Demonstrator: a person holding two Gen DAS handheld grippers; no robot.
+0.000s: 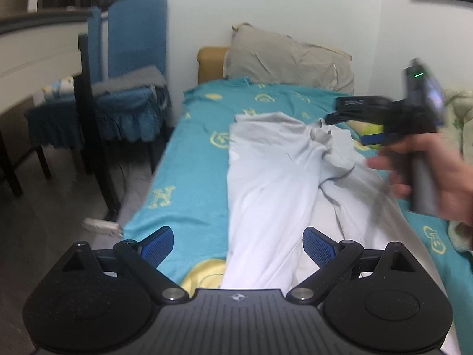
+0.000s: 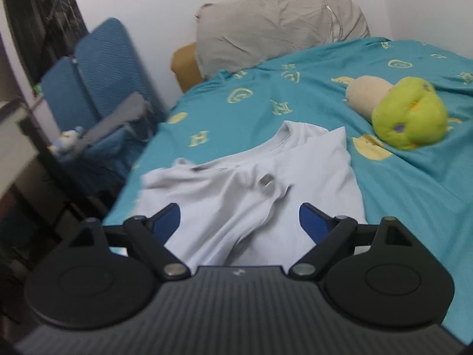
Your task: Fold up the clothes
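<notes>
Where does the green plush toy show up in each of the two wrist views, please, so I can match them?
Left wrist view: only a sliver of the green plush toy shows at the right, mostly hidden behind the right gripper.
Right wrist view: the toy lies in plain sight at upper right on the teal blanket.
Shared landmark: the grey pillow at the head of the bed.

Both grippers are matte black, with ribbed bodies, round housings and silver pivot screws behind blue ridged pads. The bare-skinned right hand grips a grey handle.
</notes>
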